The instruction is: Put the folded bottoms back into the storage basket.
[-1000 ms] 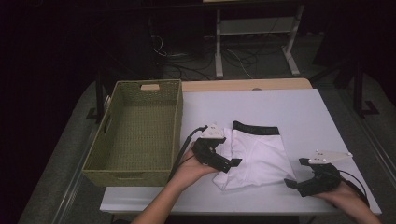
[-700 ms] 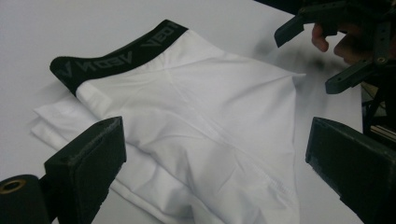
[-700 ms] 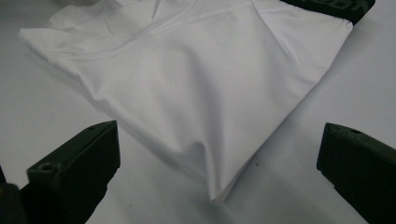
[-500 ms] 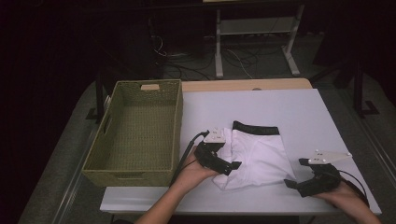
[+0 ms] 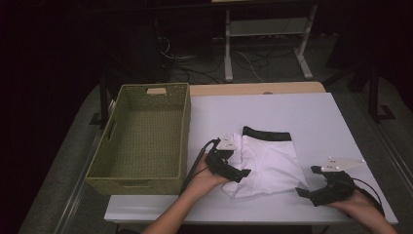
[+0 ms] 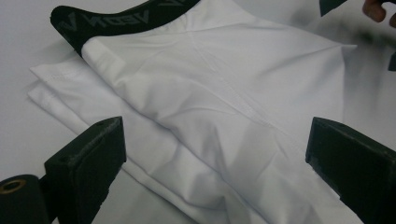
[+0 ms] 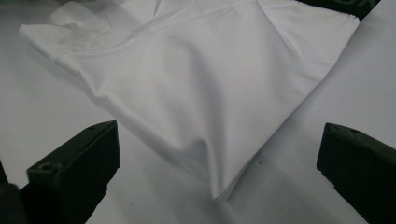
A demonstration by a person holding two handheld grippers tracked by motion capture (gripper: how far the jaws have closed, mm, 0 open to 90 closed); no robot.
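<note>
High view: white underwear (image 5: pixel 268 163) with black waistband lies part-folded on the desk (image 5: pixel 311 112), right of the wicker basket (image 5: pixel 141 136). Left gripper (image 5: pixel 233 168) sits at its left edge, jaws wide, holding nothing; right gripper (image 5: pixel 311 192) spread empty just beside its lower-right corner. Mid-fold, likely; next needs pinching an edge.

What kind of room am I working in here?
Probably a lab or workshop data-collection bench: a plain white table with white shorts and a woven basket, loose cables and a metal frame stand on the dark floor behind.
</note>
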